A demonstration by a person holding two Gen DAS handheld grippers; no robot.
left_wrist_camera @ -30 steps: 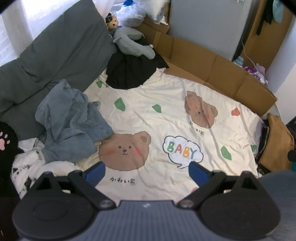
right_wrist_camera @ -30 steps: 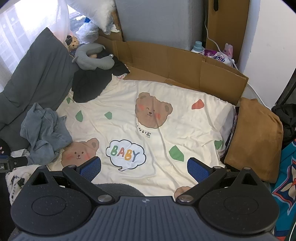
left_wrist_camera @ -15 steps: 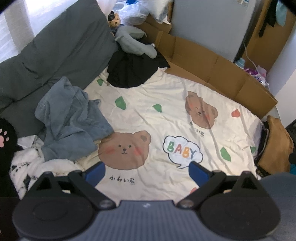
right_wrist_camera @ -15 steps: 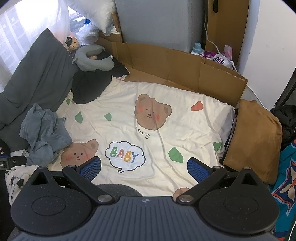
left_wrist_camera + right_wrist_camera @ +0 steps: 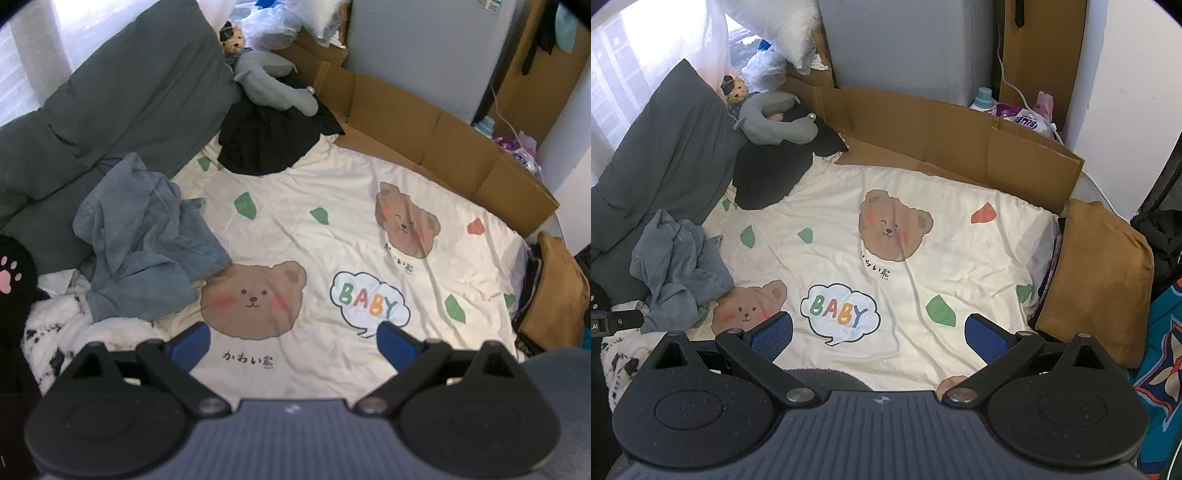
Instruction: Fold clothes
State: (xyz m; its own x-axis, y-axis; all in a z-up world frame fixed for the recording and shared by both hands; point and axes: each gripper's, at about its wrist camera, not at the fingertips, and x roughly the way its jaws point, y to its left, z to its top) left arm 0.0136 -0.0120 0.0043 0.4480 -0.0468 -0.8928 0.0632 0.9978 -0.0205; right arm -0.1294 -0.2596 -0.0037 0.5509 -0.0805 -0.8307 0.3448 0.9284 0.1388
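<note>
Both grippers spread wide, empty, above the bear-print sheet.
Left gripper [image 5: 293, 338] and right gripper [image 5: 879, 334]: blue pads apart, gripping nothing. Crumpled blue-grey garment [image 5: 144, 240] lies bunched at the sheet's [image 5: 332, 236] left edge, beside the dark grey duvet [image 5: 110, 107]. Only the right view shows the whole brown cushion [image 5: 1097, 280] and patterned cloth [image 5: 1160, 354].

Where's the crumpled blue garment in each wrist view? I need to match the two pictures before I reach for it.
Left wrist: the blue garment lies left of centre, its near edge overlapping the big bear print's left side.
Right wrist: the blue garment sits at the far left edge, mid-height, just above the small bear print.
Shared landmark: the BABY bubble, right of the garment in both views.
</note>
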